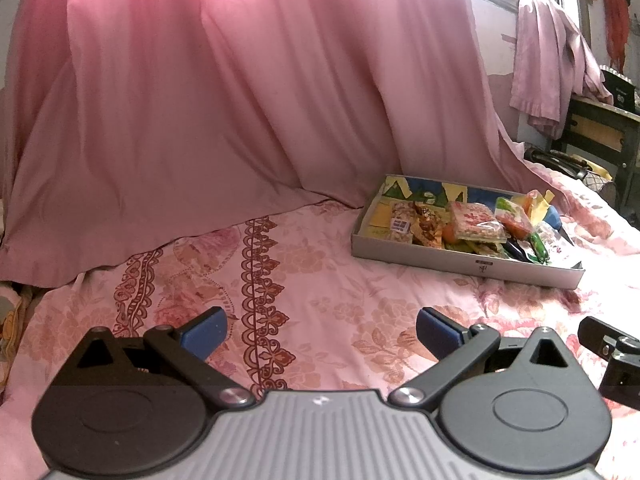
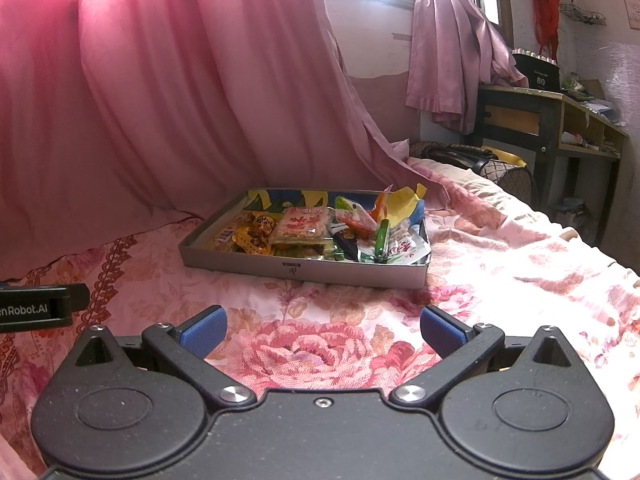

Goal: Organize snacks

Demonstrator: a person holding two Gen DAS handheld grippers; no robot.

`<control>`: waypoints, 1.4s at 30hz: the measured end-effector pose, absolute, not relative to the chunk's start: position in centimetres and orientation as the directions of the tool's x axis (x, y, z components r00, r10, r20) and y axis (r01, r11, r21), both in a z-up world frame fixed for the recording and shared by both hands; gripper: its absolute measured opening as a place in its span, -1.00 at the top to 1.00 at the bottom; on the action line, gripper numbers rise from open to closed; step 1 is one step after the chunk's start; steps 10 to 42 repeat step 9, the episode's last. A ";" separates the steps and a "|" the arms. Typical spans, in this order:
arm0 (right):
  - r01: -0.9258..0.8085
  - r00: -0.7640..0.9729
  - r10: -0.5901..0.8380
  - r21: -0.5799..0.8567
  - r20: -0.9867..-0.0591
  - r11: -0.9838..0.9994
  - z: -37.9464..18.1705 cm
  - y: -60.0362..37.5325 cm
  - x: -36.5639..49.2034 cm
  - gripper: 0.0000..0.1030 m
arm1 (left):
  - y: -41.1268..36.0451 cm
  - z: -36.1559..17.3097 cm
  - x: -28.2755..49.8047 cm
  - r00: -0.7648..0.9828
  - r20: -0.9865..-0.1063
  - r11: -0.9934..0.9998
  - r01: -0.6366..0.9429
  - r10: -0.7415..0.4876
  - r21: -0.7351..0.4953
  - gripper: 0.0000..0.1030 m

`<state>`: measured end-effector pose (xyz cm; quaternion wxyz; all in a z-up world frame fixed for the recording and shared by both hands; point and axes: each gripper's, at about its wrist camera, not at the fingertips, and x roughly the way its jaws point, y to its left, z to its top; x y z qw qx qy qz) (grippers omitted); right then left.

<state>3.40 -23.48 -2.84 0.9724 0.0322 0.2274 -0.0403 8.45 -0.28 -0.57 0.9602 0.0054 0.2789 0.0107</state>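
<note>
On the bed, in the left wrist view, the left hand-held gripper (image 1: 322, 330) hovers over the floral bedspread (image 1: 304, 280) with its blue pads wide apart and nothing between them. The shallow grey box (image 1: 460, 258) lies ahead and to the right, well apart from the fingers, near the pink curtain (image 1: 220, 100). Snack packets (image 1: 472, 224) fill it in a loose heap – a clear bag of pale nuts on top, yellow-brown wrappers at the left end, green and orange ones at the right. A black corner of the right hand-held gripper (image 1: 612, 356) shows at the right edge

In the right wrist view, the right hand-held gripper (image 2: 324, 330) is also spread open and empty, low over a big printed rose. The grey box (image 2: 312, 270) sits straight ahead, nearer here. Its snack packets (image 2: 304, 232) overlap one another, some tilted against the far wall, and a yellow paper lining sticks up at the back right corner. No packet lies loose on the bedspread (image 2: 500, 280) in either view.

Judging from this, the gathering looks done – every snack seen is in the box. What may remain is tidying the heap, and neither gripper is touching it yet
</note>
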 end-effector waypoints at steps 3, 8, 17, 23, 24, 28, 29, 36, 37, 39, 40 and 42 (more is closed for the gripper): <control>0.091 0.892 -0.062 0.045 -0.447 0.995 -3.0 -23.5 3.4 -0.99 | -0.2 -0.7 8.4 0.844 -0.536 1.000 -0.013 0.020 0.017 -0.99; 0.085 0.884 -0.051 0.053 -0.464 0.995 -3.6 -23.4 3.3 -0.99 | -0.2 -0.7 8.5 0.840 -0.543 1.000 -0.014 0.020 0.016 -0.99; 0.085 0.883 -0.049 0.056 -0.468 0.995 -3.7 -23.4 3.3 -0.99 | -0.2 -0.7 8.5 0.837 -0.547 1.000 -0.013 0.019 0.015 -0.99; 0.085 0.883 -0.049 0.056 -0.468 0.995 -3.7 -23.4 3.3 -0.99 | -0.2 -0.7 8.5 0.837 -0.547 1.000 -0.013 0.019 0.015 -0.99; 0.085 0.883 -0.049 0.056 -0.468 0.995 -3.7 -23.4 3.3 -0.99 | -0.2 -0.7 8.5 0.837 -0.547 1.000 -0.013 0.019 0.015 -0.99; 0.085 0.883 -0.049 0.056 -0.468 0.995 -3.7 -23.4 3.3 -0.99 | -0.2 -0.7 8.5 0.837 -0.547 1.000 -0.013 0.019 0.015 -0.99; 0.085 0.883 -0.049 0.056 -0.468 0.995 -3.7 -23.4 3.3 -0.99 | -0.2 -0.7 8.5 0.837 -0.547 1.000 -0.013 0.019 0.015 -0.99; 0.085 0.883 -0.049 0.056 -0.468 0.995 -3.7 -23.4 3.3 -0.99 | -0.2 -0.7 8.5 0.837 -0.547 1.000 -0.013 0.019 0.015 -0.99; 0.085 0.883 -0.049 0.056 -0.468 0.995 -3.7 -23.4 3.3 -0.99 | -0.2 -0.7 8.5 0.837 -0.547 1.000 -0.013 0.019 0.015 -0.99; 0.085 0.883 -0.049 0.056 -0.468 0.995 -3.7 -23.4 3.3 -0.99 | -0.2 -0.7 8.5 0.837 -0.547 1.000 -0.013 0.019 0.015 -0.99; 0.085 0.883 -0.049 0.056 -0.468 0.995 -3.7 -23.4 3.3 -0.99 | -0.2 -0.7 8.5 0.837 -0.547 1.000 -0.013 0.019 0.015 -0.99; 0.085 0.883 -0.049 0.056 -0.468 0.995 -3.7 -23.4 3.3 -0.99 | -0.2 -0.7 8.5 0.837 -0.547 1.000 -0.013 0.019 0.015 -0.99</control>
